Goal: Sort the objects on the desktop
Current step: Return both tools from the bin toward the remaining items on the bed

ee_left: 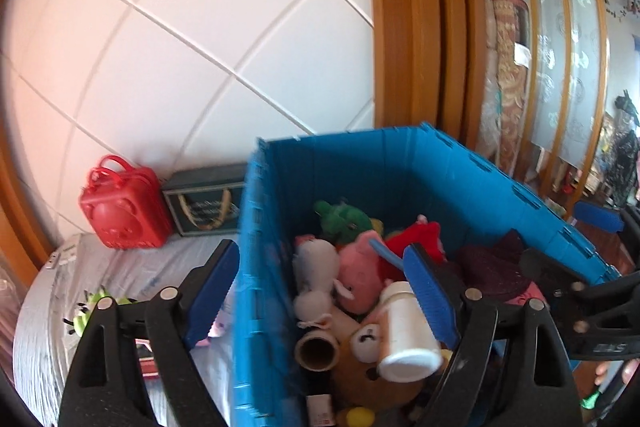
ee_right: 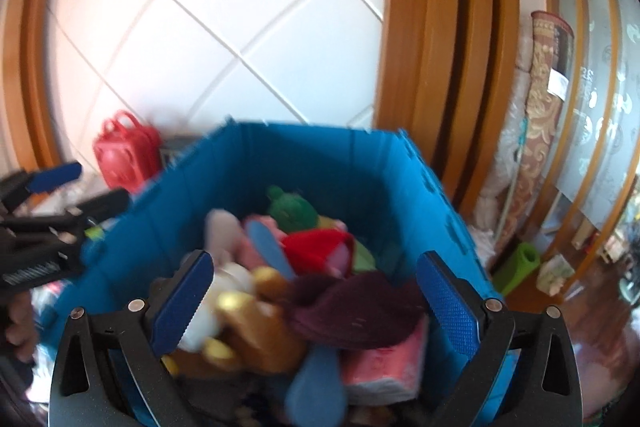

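Note:
A blue plastic crate holds several plush toys, among them a green one, a pink one and a white one. A white bottle lies on the pile, beside the right finger of my left gripper. My left gripper is open and straddles the crate's left wall, with one finger outside it. My right gripper stands wide open above the crate. Under it lie a maroon knitted cloth and a pink pack, and its pads touch nothing.
A red toy case and a dark framed box stand against the white tiled wall behind a grey-covered surface. A cardboard roll lies in the crate. Wooden door frames and rolled carpets are on the right.

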`<action>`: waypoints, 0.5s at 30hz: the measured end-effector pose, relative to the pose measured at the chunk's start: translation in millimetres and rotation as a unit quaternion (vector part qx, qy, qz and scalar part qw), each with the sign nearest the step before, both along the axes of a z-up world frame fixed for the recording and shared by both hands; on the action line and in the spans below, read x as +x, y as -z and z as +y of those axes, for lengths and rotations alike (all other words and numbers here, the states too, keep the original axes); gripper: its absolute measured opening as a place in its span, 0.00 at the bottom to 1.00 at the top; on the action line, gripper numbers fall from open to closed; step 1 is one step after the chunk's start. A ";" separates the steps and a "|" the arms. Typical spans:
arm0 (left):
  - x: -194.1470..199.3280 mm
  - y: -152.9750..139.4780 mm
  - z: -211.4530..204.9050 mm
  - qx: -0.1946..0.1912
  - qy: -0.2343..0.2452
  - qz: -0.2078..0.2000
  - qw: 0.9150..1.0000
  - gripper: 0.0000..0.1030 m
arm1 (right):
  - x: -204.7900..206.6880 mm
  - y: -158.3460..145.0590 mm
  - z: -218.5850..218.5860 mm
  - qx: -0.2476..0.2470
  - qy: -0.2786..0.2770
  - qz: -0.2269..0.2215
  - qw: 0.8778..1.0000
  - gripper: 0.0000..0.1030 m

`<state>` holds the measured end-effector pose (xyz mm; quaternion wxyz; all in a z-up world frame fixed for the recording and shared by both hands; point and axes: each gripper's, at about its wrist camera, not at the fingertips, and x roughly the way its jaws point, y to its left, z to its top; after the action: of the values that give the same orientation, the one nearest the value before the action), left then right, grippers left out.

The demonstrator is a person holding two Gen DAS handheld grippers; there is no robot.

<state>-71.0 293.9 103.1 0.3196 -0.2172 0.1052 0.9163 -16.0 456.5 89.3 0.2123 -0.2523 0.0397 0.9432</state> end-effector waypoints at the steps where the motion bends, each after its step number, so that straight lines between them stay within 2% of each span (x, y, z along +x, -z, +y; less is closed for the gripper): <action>1: 0.1 -0.3 -6.4 0.005 -0.005 0.006 1.000 0.82 | 0.8 -4.5 -8.1 0.000 -0.002 0.018 1.000 1.00; 4: -5.1 -1.0 -33.4 0.036 -0.014 0.014 0.999 0.82 | -0.7 -12.7 -28.5 -0.001 -0.001 0.057 0.998 1.00; 7: -19.4 1.3 -58.9 0.039 -0.032 0.006 0.999 0.82 | -10.6 -17.0 -49.0 -0.010 -0.011 0.078 0.997 1.00; 11: -42.9 8.7 -99.2 0.043 -0.038 -0.018 0.998 0.82 | -31.6 -19.0 -79.2 -0.017 -0.039 0.081 0.996 1.00; 15: -72.4 21.6 -150.4 0.031 -0.071 -0.033 0.996 0.82 | -58.1 -20.9 -120.2 -0.010 -0.056 0.076 0.995 1.00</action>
<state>-143.3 143.5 81.5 0.2639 -0.2439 0.0504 0.9318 -74.0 336.2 110.2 0.1526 -0.1842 0.0509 0.9696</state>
